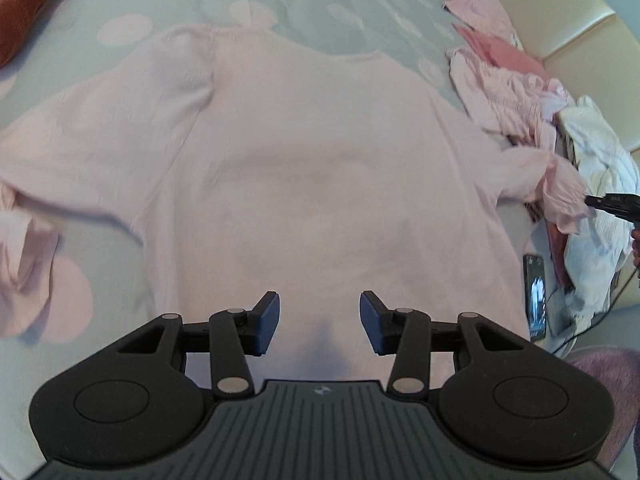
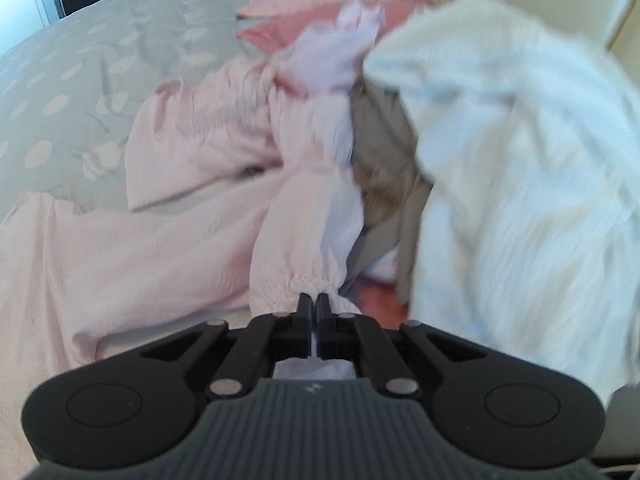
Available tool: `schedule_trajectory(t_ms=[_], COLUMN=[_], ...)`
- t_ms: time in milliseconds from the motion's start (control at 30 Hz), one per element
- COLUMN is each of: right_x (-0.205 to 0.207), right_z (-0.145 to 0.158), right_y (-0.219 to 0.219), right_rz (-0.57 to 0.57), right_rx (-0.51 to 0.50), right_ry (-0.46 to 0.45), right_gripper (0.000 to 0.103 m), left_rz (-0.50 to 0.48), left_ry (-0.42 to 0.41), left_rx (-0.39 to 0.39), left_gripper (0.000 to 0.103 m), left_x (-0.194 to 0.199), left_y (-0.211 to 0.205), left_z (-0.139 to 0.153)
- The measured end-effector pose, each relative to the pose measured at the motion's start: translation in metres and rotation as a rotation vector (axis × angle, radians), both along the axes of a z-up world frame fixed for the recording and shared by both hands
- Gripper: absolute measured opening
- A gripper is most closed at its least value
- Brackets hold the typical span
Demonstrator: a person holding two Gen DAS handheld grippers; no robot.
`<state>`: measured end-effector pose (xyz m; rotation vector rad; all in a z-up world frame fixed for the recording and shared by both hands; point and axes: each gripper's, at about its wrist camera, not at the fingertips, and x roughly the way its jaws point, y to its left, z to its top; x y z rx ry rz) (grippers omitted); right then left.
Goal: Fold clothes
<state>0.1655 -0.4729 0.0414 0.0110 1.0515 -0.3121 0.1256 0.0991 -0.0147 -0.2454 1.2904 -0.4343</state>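
Note:
A pale pink long-sleeved top (image 1: 312,168) lies spread flat on the bed, its neckline far from me. My left gripper (image 1: 319,322) hovers open above its lower hem, with nothing between the blue pads. The top's right sleeve (image 2: 308,232) stretches toward the clothes pile, and my right gripper (image 2: 314,303) is shut on its gathered cuff (image 2: 298,284). In the left wrist view the right gripper (image 1: 592,201) pinches that cuff (image 1: 560,192) at the far right edge. The left sleeve (image 1: 60,168) lies out to the left with its cuff bunched.
A grey bedsheet (image 1: 320,4) with pale dots covers the bed. Pink garments (image 1: 500,76) and a white garment (image 2: 520,152) are piled along the right beside a cream headboard (image 1: 560,16). A phone (image 1: 537,296) lies by the pile. A rust-coloured cushion (image 1: 28,4) sits far left.

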Motion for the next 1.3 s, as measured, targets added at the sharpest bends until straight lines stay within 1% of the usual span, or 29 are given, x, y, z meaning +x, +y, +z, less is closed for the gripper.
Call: schedule_trajectory(t_ms=[100,200,333,467,567,633,800,900,967,1100,1167,1233,1267,1300], right_x=[0.009,0.017,0.022,0.021,0.019,0.017,0.011,0.008,0.008,0.015,0.021,0.028,0.03,0.032], right_z=[0.044,0.086,0.137,0.176,0.196,0.205,0.207,0.2,0.192,0.165,0.146,0.126,0.117,0.11], right_y=[0.008,0.021,0.051,0.102,0.15,0.184,0.278,0.331,0.36,0.409,0.428,0.444,0.45,0.455], right_rz=[0.045,0.092,0.188,0.319,0.422,0.496,0.706,0.818,0.872,0.928,0.939,0.95,0.951,0.947], right_rx=[-0.115,-0.23,-0.346,-0.382,-0.369,-0.357,-0.293,-0.231,-0.185,-0.084,-0.034,-0.006,0.005,0.019], right_ry=[-0.014,-0.025,-0.047,-0.083,-0.132,-0.162,-0.201,-0.211,-0.213,-0.183,-0.154,-0.118,-0.102,-0.09], right_gripper=[0.002,0.002,0.002,0.002,0.002,0.002,0.002,0.002,0.002,0.002,0.002,0.002,0.003,0.008], left_rz=[0.011,-0.004,-0.027,-0.024,-0.013,0.0,0.06,0.09,0.11,0.141,0.151,0.159,0.164,0.168], left_ry=[-0.015,-0.02,-0.031,-0.045,-0.066,-0.081,-0.122,-0.141,-0.143,-0.147,-0.151,-0.153,-0.154,-0.156], left_rx=[-0.035,-0.048,-0.075,-0.106,-0.131,-0.132,-0.072,-0.069,-0.073,-0.054,-0.043,-0.038,-0.037,-0.034], left_gripper=[0.042,0.042,0.042,0.042,0.043,0.043,0.043,0.043,0.044,0.044,0.044,0.044,0.044,0.044], left_x=[0.01,0.017,0.021,0.024,0.025,0.026,0.026,0.023,0.02,0.016,0.014,0.011,0.01,0.008], left_y=[-0.005,-0.013,-0.02,-0.021,-0.019,-0.015,0.001,0.015,0.025,0.041,0.047,0.053,0.056,0.059], left_z=[0.003,0.005,0.01,0.015,0.021,0.022,0.026,0.03,0.03,0.028,0.027,0.027,0.026,0.026])
